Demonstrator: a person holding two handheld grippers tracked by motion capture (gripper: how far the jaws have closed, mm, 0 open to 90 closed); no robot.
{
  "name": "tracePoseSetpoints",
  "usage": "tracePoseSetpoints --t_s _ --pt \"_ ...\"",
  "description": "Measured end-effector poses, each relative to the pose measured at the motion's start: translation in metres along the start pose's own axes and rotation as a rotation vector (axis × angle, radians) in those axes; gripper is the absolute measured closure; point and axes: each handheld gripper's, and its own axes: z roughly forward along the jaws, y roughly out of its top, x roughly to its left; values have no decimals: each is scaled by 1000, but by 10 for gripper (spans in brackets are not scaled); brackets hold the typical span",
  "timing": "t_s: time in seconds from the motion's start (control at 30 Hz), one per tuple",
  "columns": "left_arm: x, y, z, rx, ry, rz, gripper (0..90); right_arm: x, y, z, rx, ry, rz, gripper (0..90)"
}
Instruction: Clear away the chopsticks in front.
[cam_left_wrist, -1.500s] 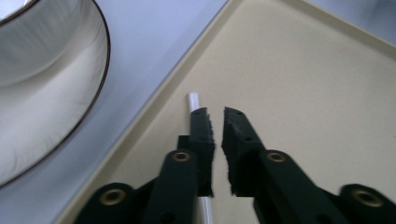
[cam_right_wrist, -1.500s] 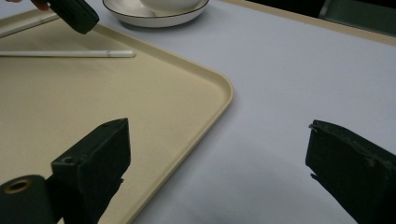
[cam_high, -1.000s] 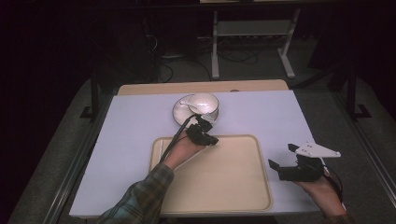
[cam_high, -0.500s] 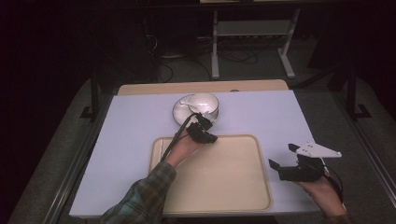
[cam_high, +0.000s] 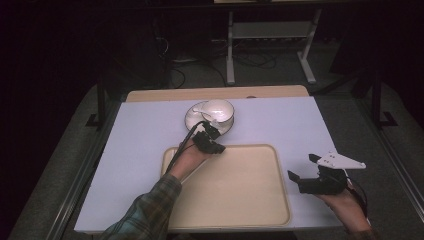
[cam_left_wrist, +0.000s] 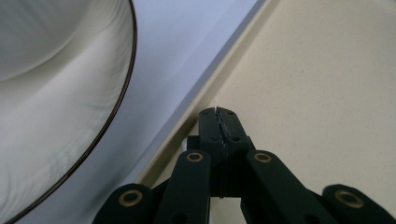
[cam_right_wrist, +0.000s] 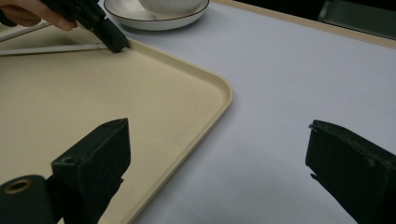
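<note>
A white cup (cam_high: 218, 110) stands on a dark-rimmed white saucer (cam_high: 195, 120) at the far middle of the pale mat. Just in front of it lies a beige tray (cam_high: 225, 195). My left gripper (cam_high: 220, 148) is shut with nothing between its jaws, tips down at the tray's far rim. In the left gripper view the shut left gripper (cam_left_wrist: 219, 114) sits over the tray (cam_left_wrist: 327, 93), with the saucer (cam_left_wrist: 56, 121) close on the left. My right gripper (cam_high: 303, 167) hangs open beside the tray's right edge. In the right gripper view, the open right gripper (cam_right_wrist: 219, 135) faces the tray's corner (cam_right_wrist: 219, 93).
The pale mat (cam_high: 300, 125) covers a wooden table whose far edge (cam_high: 215, 93) shows behind it. In the right gripper view the saucer (cam_right_wrist: 154, 18) lies beyond the left gripper (cam_right_wrist: 107, 37). A metal stand (cam_high: 270, 45) is on the dark floor behind the table.
</note>
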Motion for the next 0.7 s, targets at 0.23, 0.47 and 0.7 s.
tracePoseSetpoints --t_s 0.23,0.47,0.7 --pt "6 -12 -11 11 12 -10 898 0 0 0 2 -1 -2 63" --pt "14 -26 -20 -6 23 -45 898 0 0 0 3 -3 -1 63" --pt "21 -37 -29 -7 43 -61 898 0 0 0 3 -4 0 63"
